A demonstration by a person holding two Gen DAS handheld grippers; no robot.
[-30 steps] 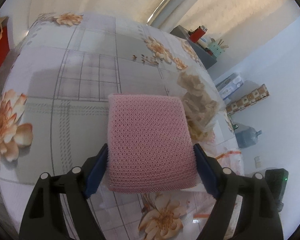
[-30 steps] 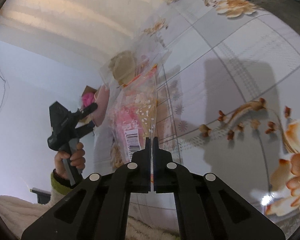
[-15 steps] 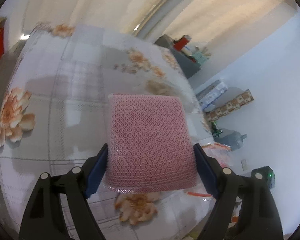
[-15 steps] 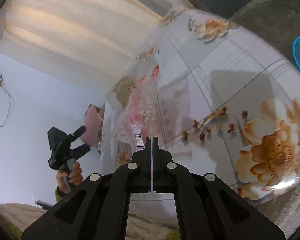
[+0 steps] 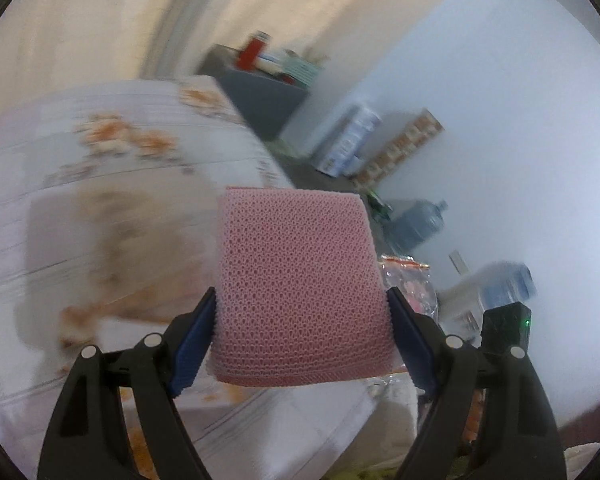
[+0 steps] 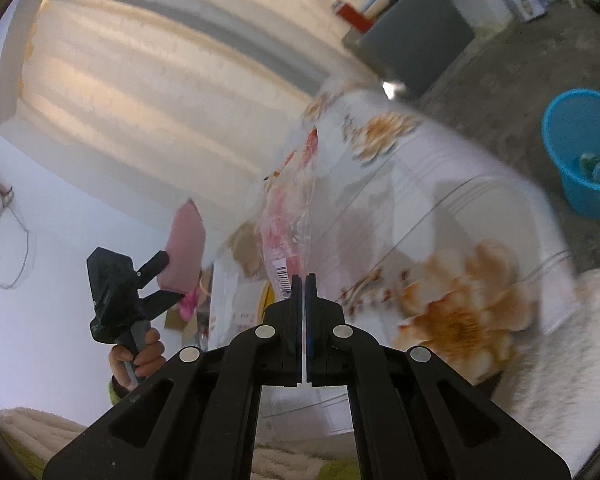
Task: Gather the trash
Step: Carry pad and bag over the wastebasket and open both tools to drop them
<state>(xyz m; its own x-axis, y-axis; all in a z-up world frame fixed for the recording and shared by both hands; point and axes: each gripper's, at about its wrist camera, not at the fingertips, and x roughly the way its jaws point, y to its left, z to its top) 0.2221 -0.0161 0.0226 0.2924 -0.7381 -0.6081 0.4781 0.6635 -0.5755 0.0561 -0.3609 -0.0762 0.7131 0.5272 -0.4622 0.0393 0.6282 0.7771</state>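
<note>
Fingers on the left gripper [image 5: 300,336] are clamped across the sides of a pink mesh foam sleeve [image 5: 300,292], and the right gripper [image 6: 304,280] is pinched fully shut on the bottom edge of a clear plastic snack wrapper [image 6: 288,220], both held up in the air off the near edge of the floral table [image 6: 460,240]. The wrapper stands long-axis up and away from the fingers, barcode end at the pinch, while the sleeve pokes straight forward. My worry: that flimsy film could slide out of such a thin pinch, or the squashy foam could pop loose before reaching the blue bin [image 6: 580,148] on the floor past the table's far right corner.
</note>
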